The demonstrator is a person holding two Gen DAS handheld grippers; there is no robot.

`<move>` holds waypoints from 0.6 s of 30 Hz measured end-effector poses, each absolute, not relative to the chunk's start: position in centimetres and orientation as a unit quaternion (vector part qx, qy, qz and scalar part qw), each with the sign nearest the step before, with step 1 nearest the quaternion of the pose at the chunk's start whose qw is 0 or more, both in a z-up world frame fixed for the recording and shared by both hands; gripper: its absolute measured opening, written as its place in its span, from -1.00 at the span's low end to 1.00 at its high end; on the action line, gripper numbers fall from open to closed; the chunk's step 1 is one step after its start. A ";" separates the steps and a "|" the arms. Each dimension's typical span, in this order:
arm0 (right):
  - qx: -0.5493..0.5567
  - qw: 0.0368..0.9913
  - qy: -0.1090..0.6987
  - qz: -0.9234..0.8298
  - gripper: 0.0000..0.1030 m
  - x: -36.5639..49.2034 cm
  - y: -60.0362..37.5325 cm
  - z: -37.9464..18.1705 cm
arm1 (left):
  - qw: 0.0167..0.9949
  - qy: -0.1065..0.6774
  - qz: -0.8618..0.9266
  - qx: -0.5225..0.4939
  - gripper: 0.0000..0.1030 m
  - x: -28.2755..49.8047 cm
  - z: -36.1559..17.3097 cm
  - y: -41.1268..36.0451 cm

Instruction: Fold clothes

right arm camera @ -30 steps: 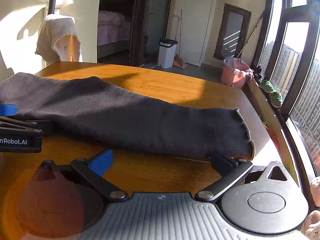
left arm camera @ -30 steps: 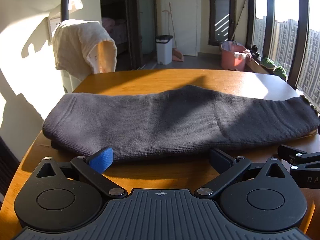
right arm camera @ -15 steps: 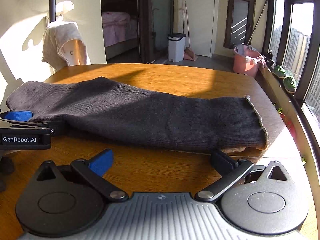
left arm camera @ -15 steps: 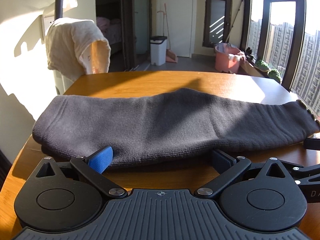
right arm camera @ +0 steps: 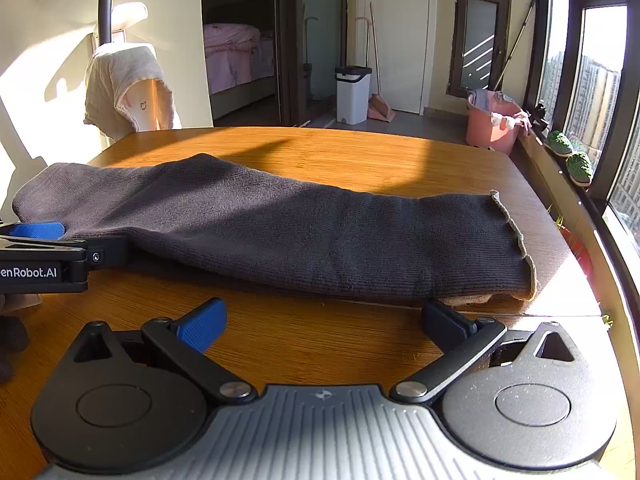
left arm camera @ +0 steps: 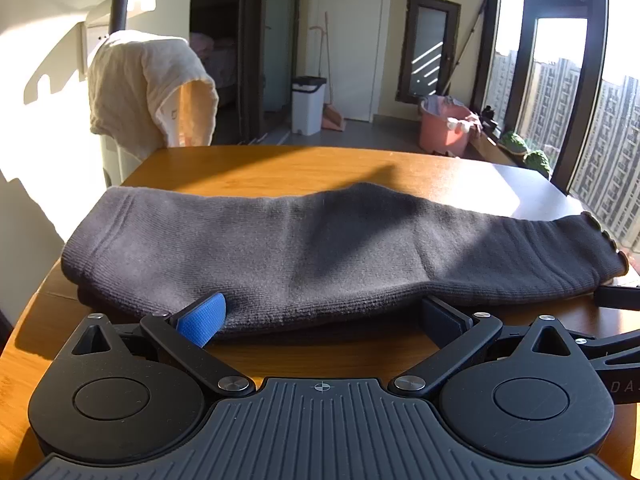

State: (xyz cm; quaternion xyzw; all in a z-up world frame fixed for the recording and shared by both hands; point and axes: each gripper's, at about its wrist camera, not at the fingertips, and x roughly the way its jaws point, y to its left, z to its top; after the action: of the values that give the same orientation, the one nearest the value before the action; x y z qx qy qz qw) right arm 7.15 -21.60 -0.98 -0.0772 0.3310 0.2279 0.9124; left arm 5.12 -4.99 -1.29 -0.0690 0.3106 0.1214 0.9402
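Garment: our dark knit garment (left arm camera: 320,248) lies flat on the wooden table (right arm camera: 360,160), already a long folded band.
Axis: it runs left to right across both grippers, near edge facing us.
Left gripper (left arm camera: 320,312): jaws spread wide, tips touching the near hem towards the left end.
Right gripper (right arm camera: 324,320): wide open too, low over the table, right tip just beside the frilled end, left tip short of the cloth.
Nearer: we judge the left closer to biting.
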 end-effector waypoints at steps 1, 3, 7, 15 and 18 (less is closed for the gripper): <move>-0.077 0.912 0.331 0.228 1.00 7.2 -21.6 -1.0 | 0.940 0.310 0.121 -0.071 1.00 5.1 -1.3 -4.9; -0.077 0.912 0.331 0.228 1.00 7.2 -21.6 -1.0 | 0.941 0.309 0.119 -0.073 1.00 5.0 -1.3 -4.9; -0.077 0.912 0.331 0.228 1.00 7.2 -21.6 -1.0 | 0.941 0.307 0.118 -0.076 1.00 5.0 -1.3 -4.8; -0.077 0.912 0.331 0.228 1.00 7.2 -21.6 -1.0 | 0.942 0.304 0.114 -0.084 1.00 4.9 -1.2 -4.5; -0.077 0.913 0.331 0.228 1.00 7.2 -21.5 -1.0 | 0.942 0.303 0.112 -0.085 1.00 4.9 -1.2 -4.5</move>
State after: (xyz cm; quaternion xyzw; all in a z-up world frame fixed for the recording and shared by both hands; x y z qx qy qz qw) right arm 7.16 -21.55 -0.99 -0.0774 0.3308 0.2275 0.9126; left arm 4.86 -4.46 -1.23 -0.0852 0.3033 0.1118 0.9425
